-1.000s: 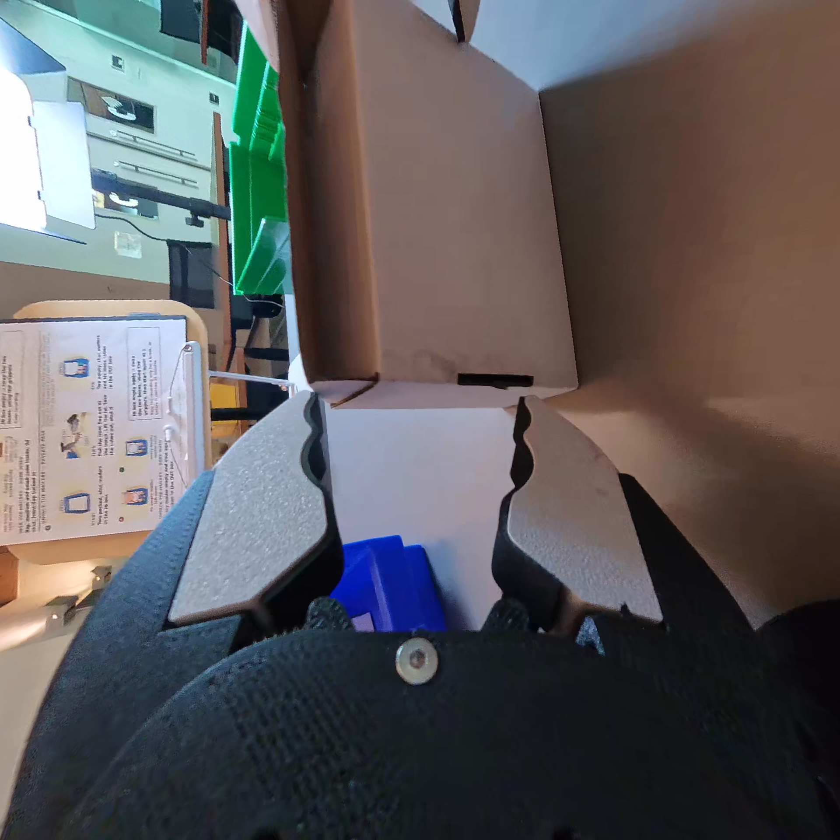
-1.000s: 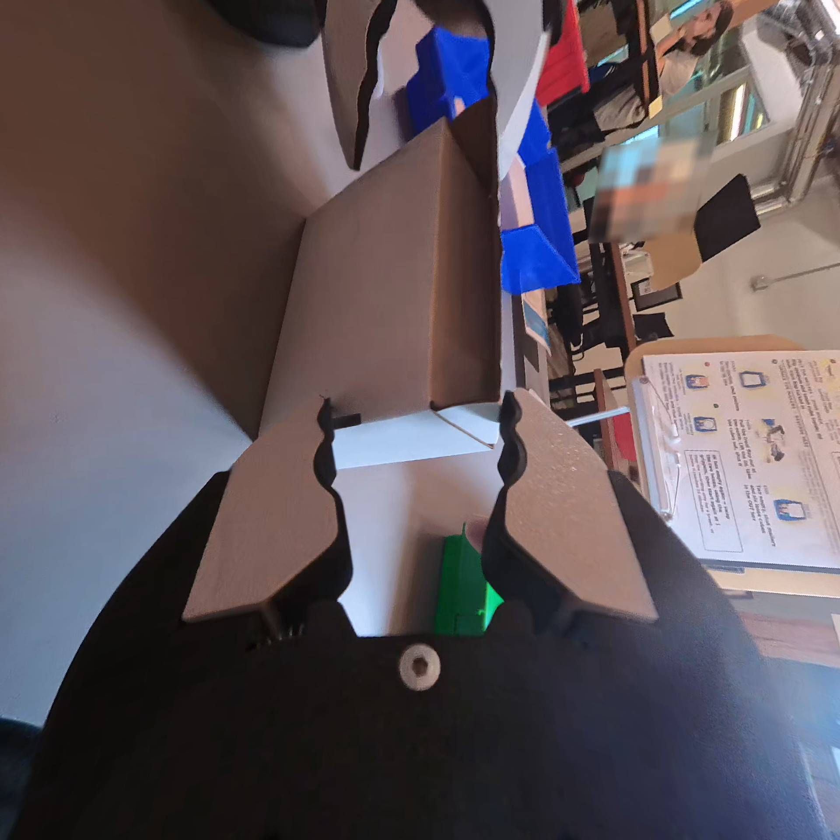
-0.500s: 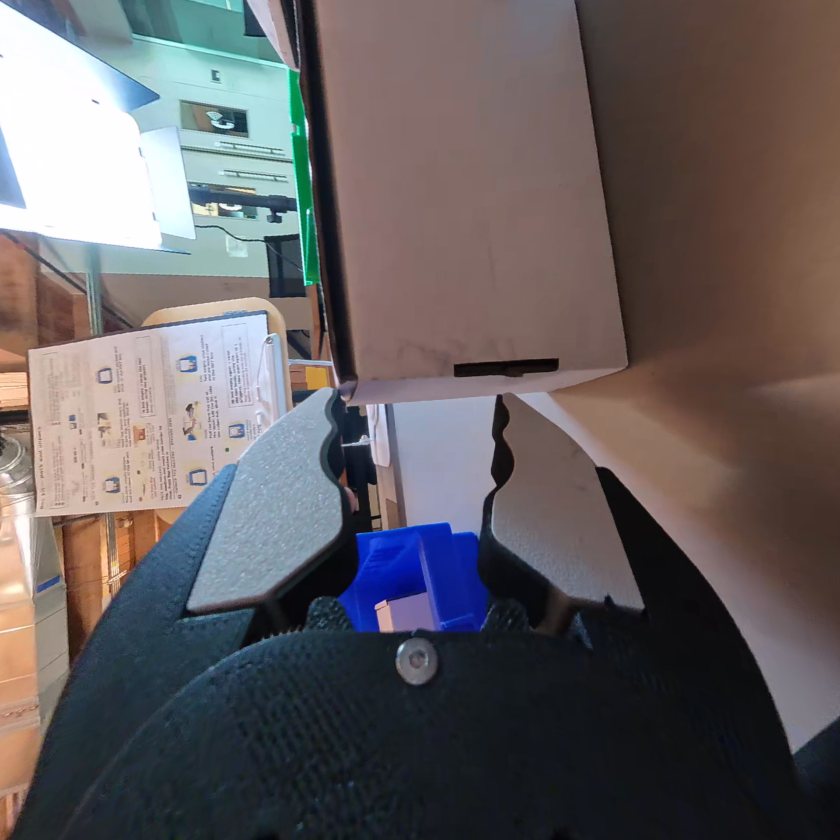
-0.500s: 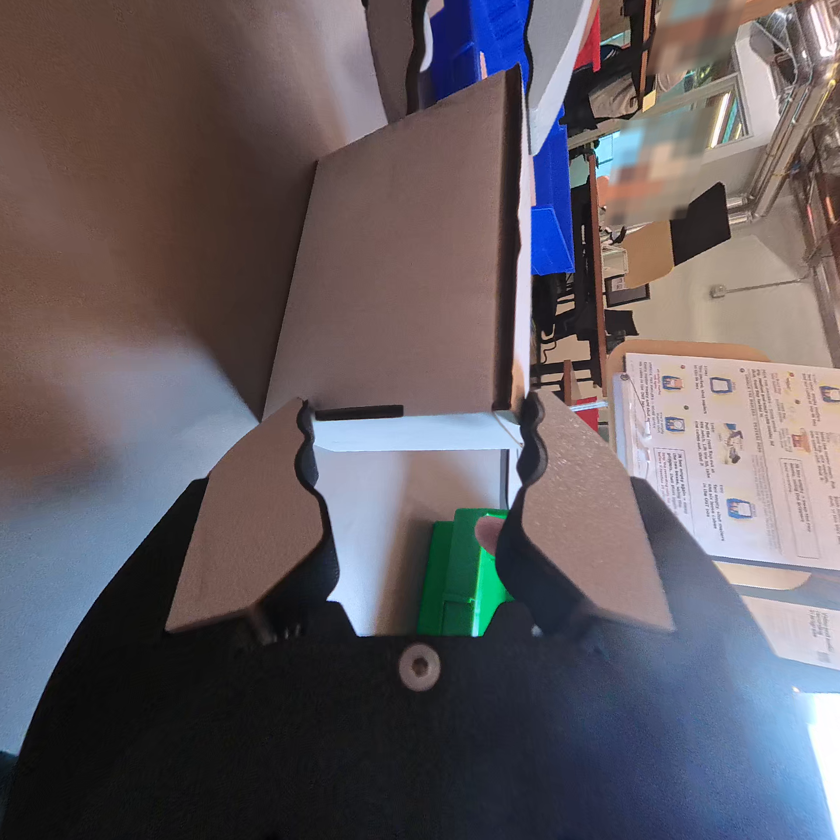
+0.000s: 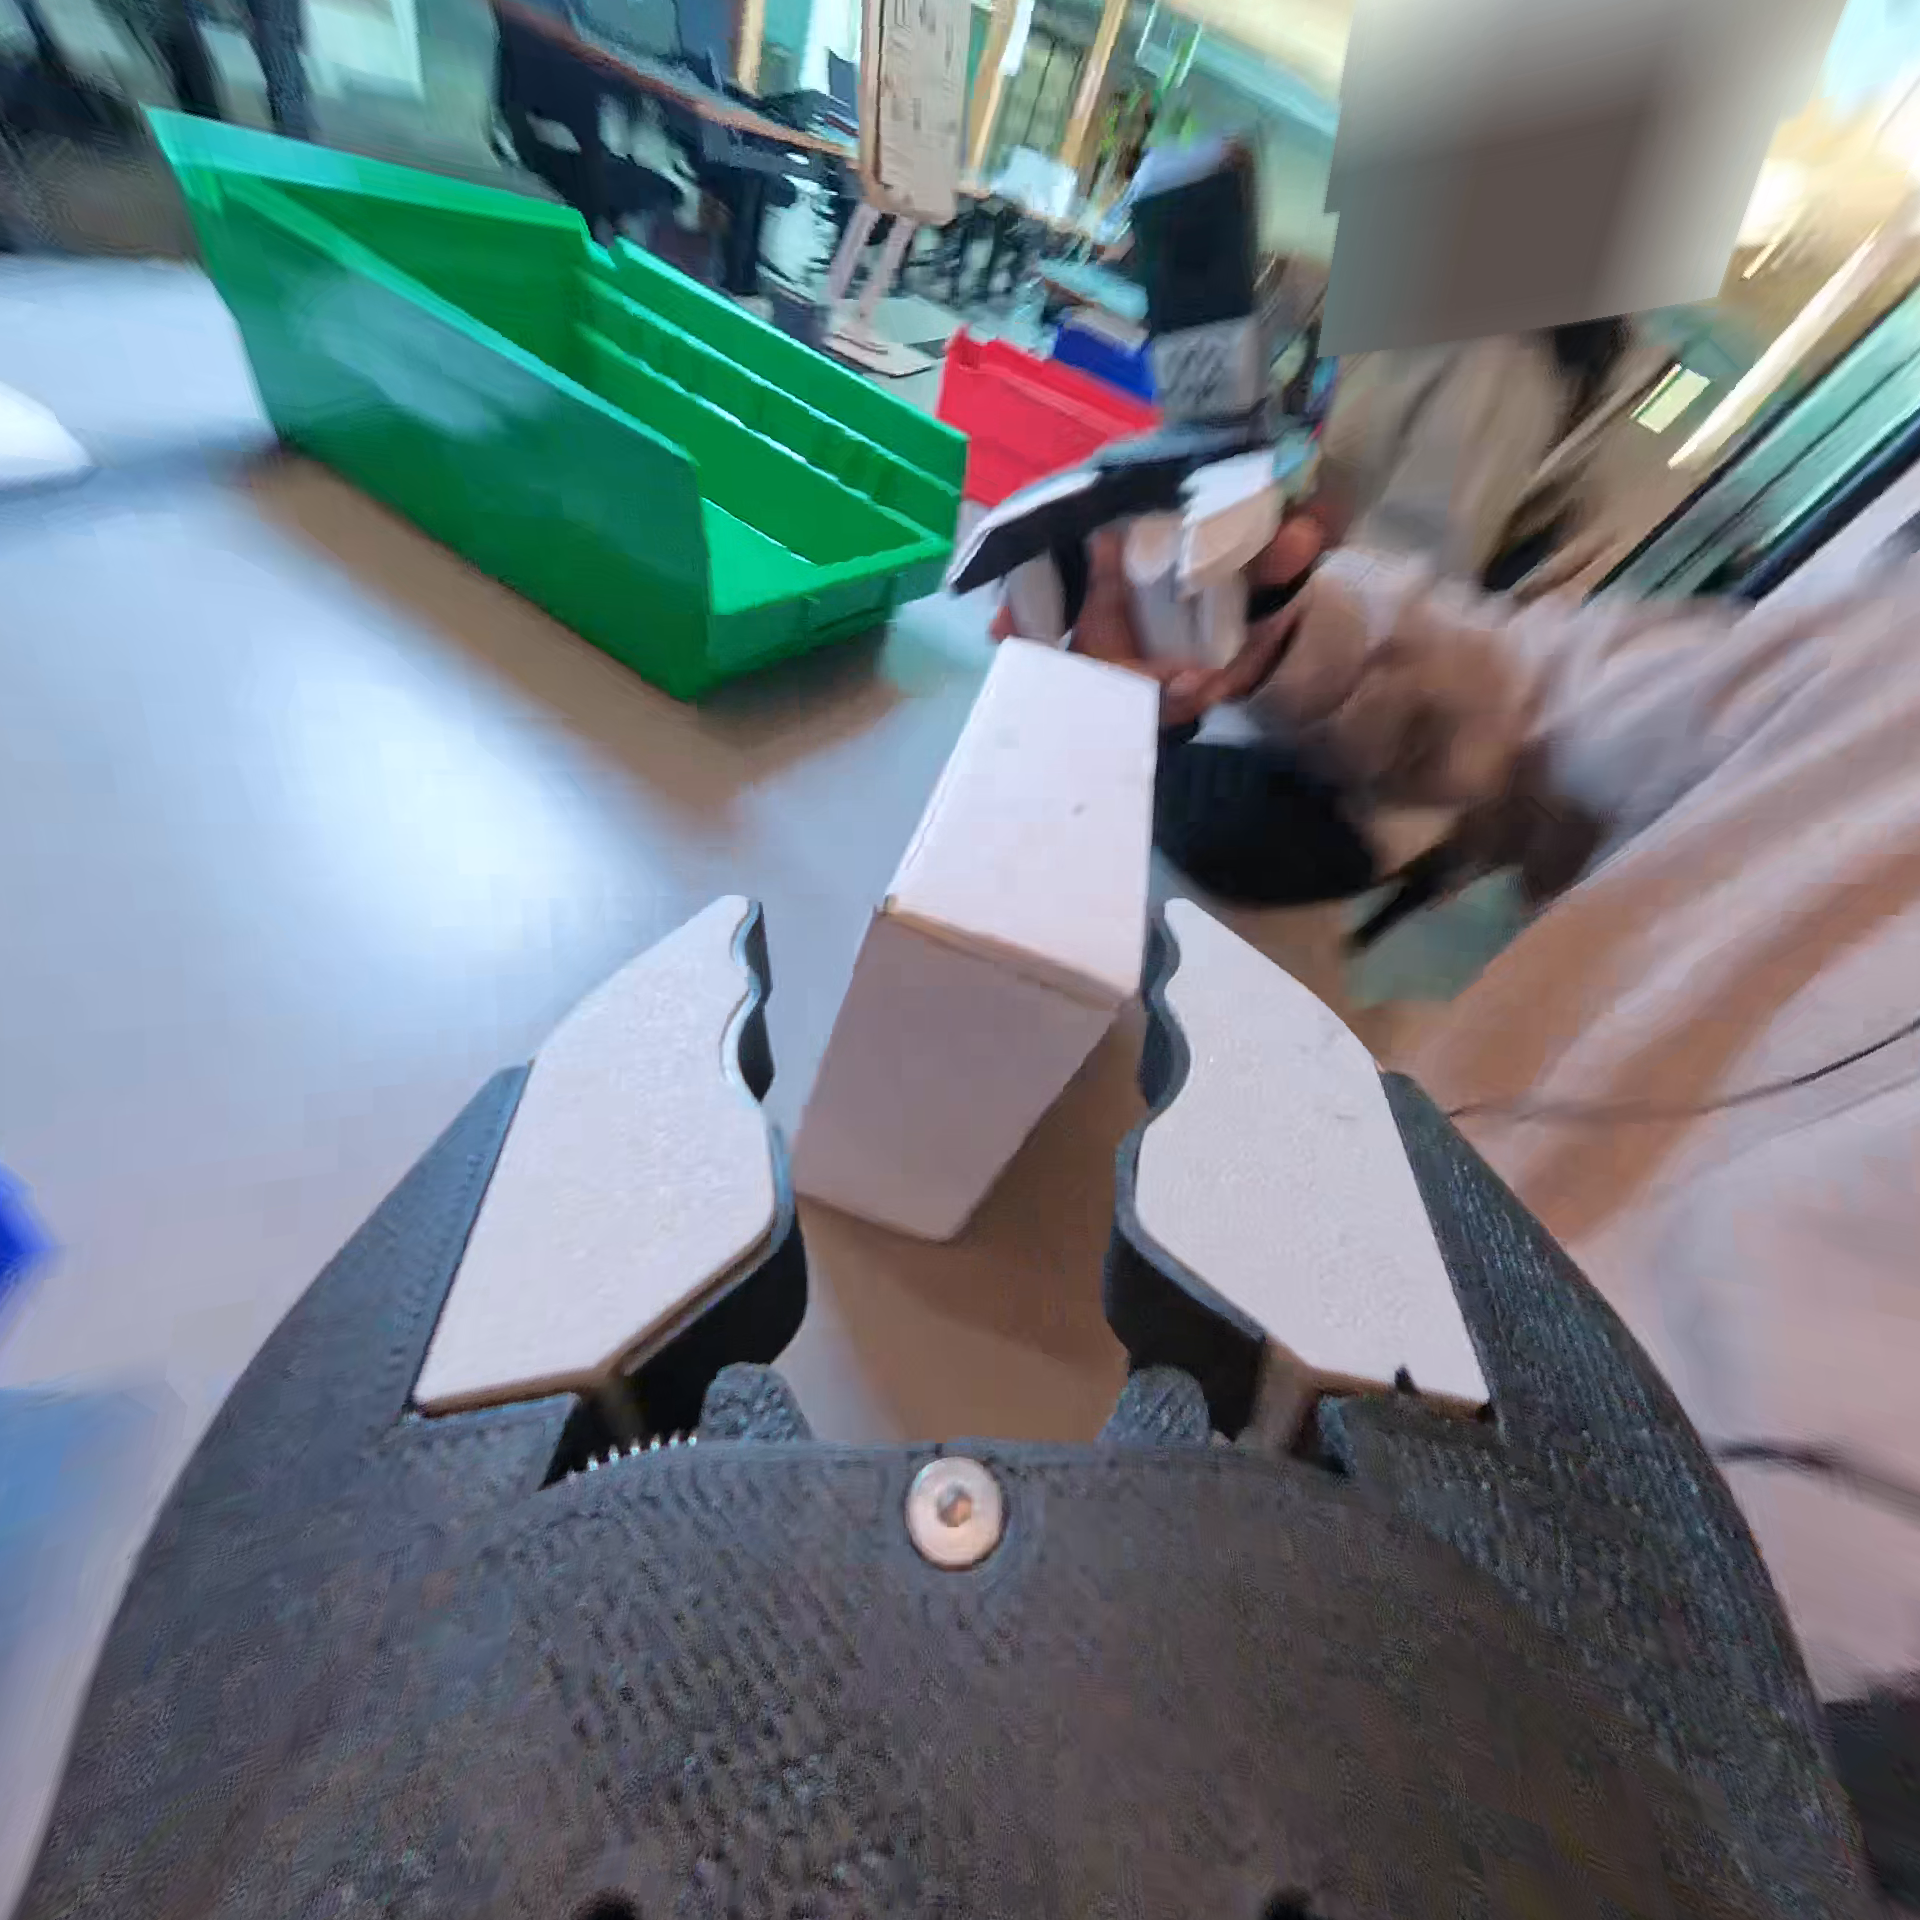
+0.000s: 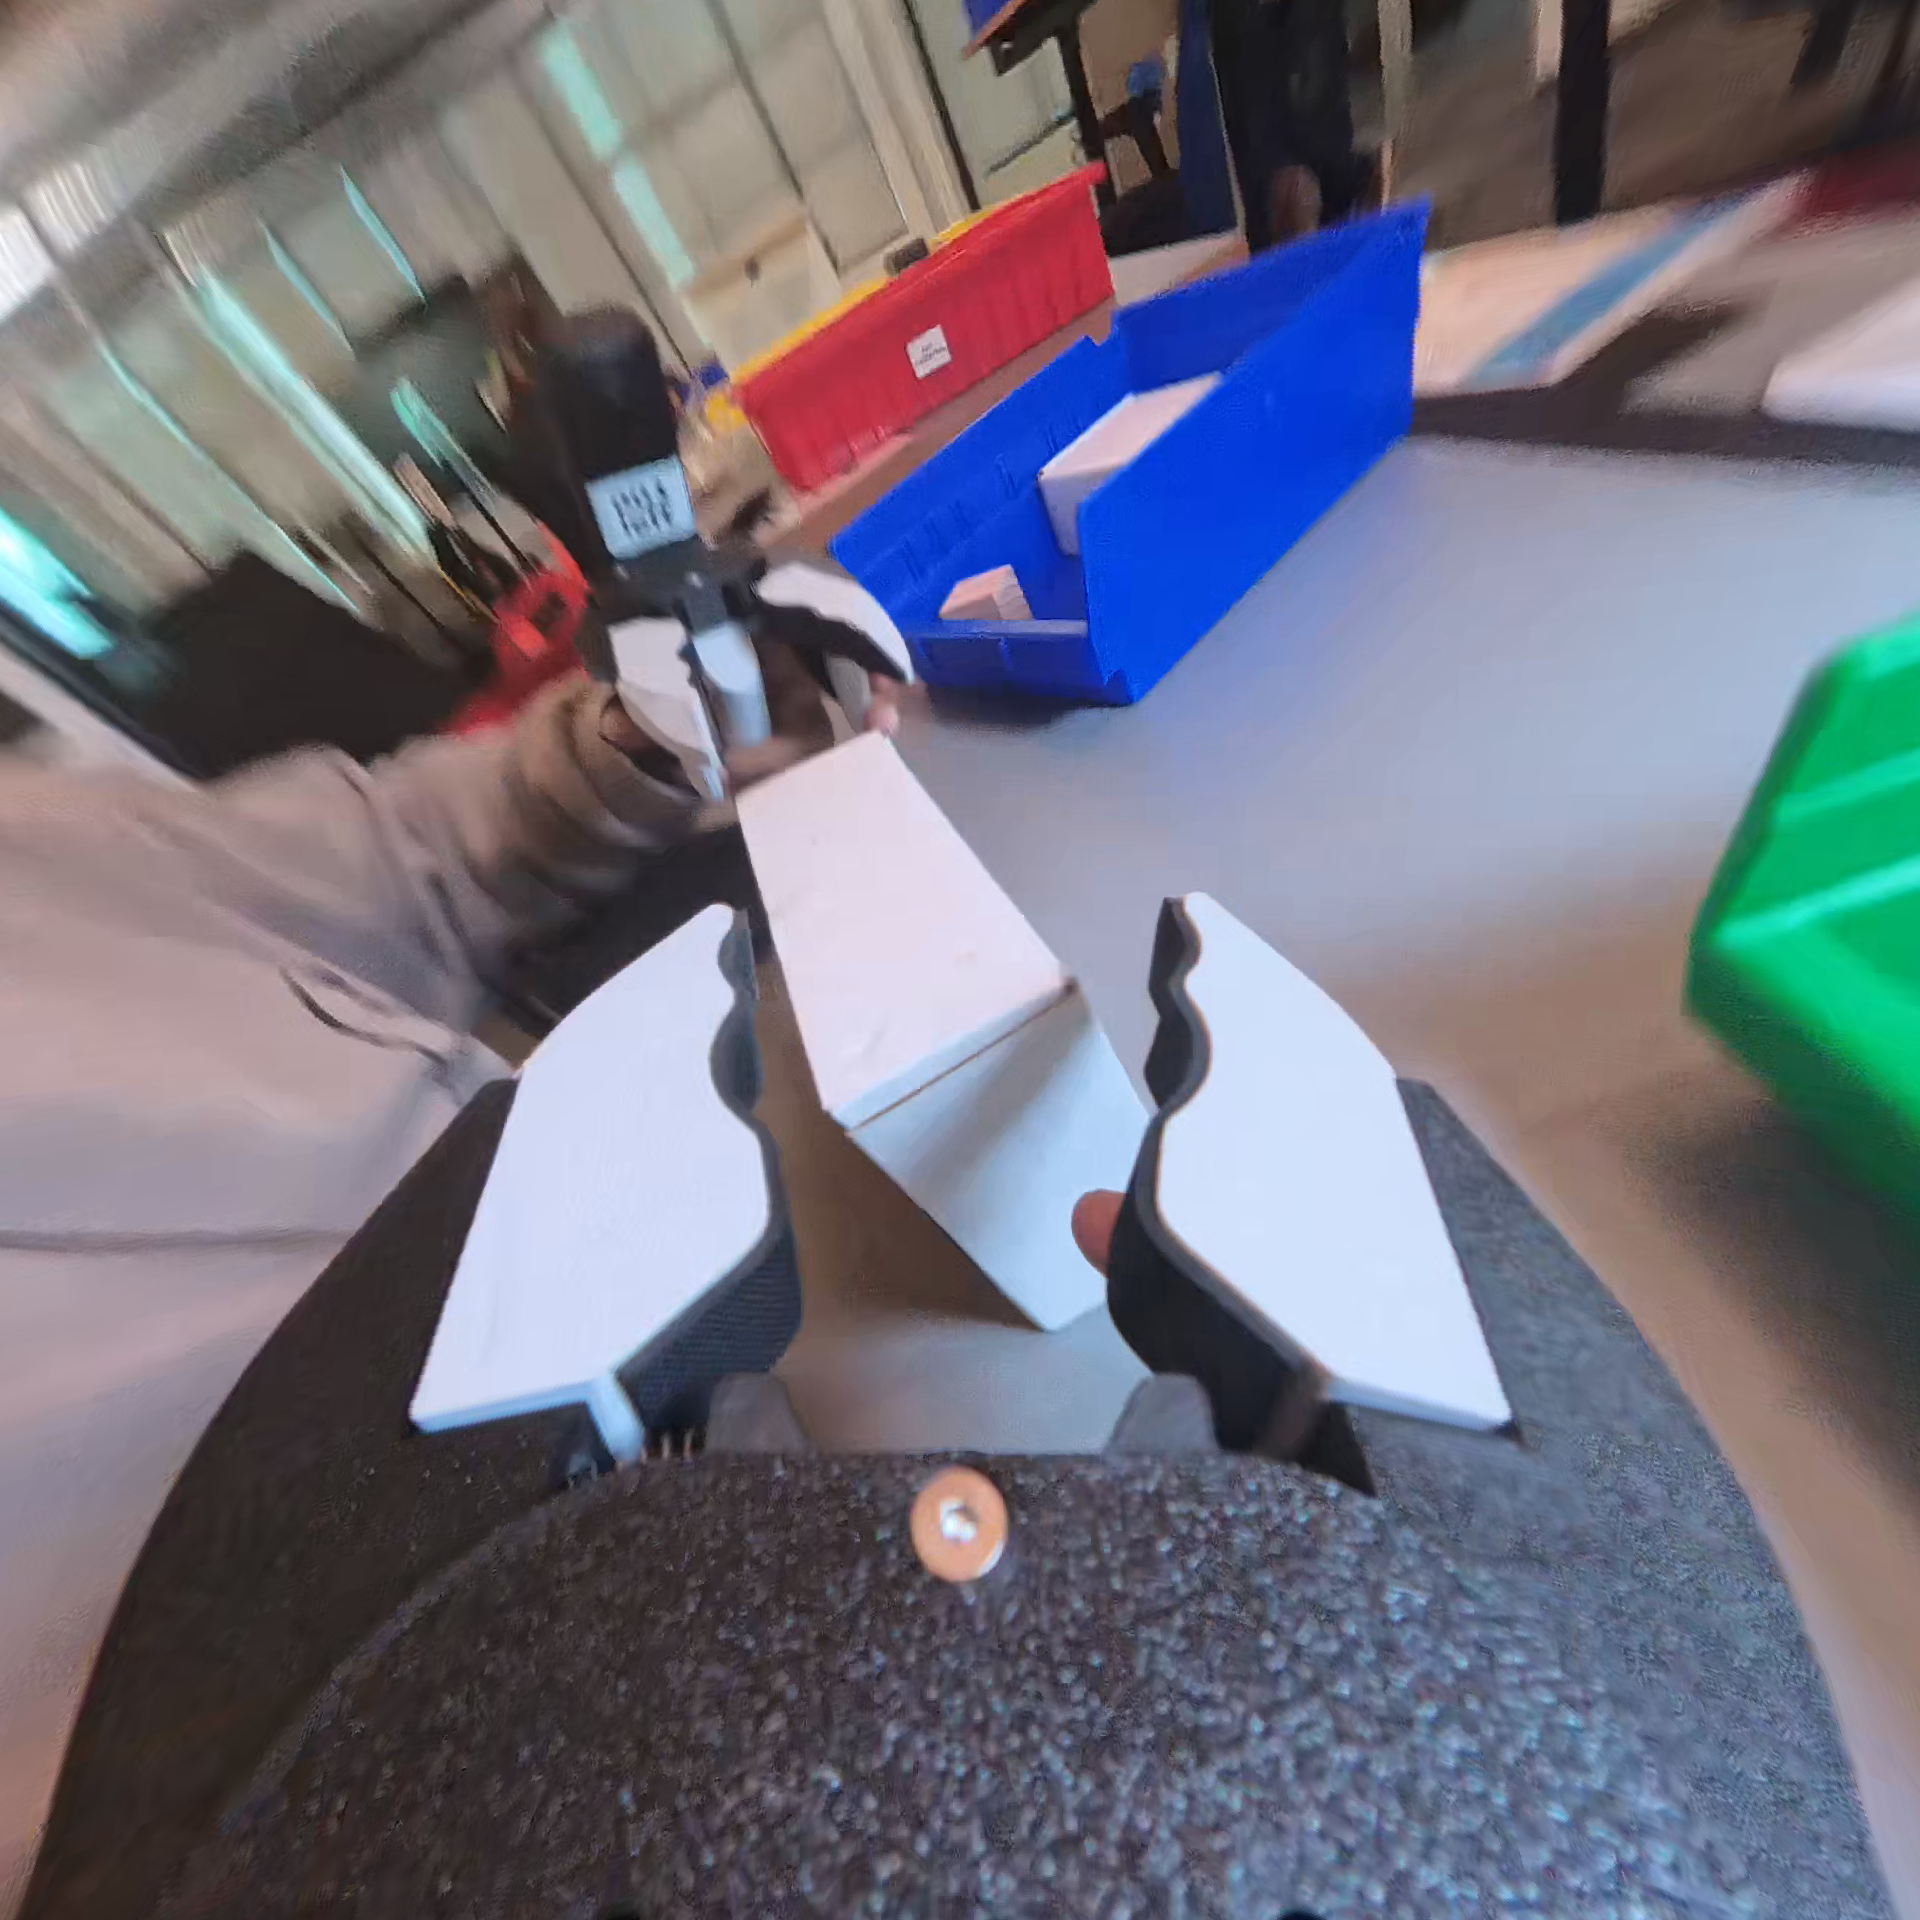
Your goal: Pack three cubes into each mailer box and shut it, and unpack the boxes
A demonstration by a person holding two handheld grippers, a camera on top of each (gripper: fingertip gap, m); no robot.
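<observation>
A shut white mailer box (image 5: 1003, 914) rests on its narrow side on the grey table (image 5: 312, 831), its long axis running between my two grippers. My left gripper (image 5: 956, 920) is open, and the near end of the box sits between its fingertips. My right gripper (image 6: 956, 920) is open at the other end of the box (image 6: 894, 935). Each gripper also shows at the far end of the other's view: the right one in the left wrist view (image 5: 1143, 551), the left one in the right wrist view (image 6: 727, 665). No cubes are visible. Both views are blurred.
A green bin (image 5: 582, 436) stands beyond the box on the left wrist view's left and close on the right wrist view's right (image 6: 1829, 914). A blue bin (image 6: 1195, 540) holds white boxes. A red bin (image 6: 935, 332) is farther back. A person's sleeved arms (image 5: 1558, 727) hold the grippers.
Both views have rolled from sideways to upright. The brown inside of the box no longer shows; the box is now shut and resting on the table between the two grippers.
</observation>
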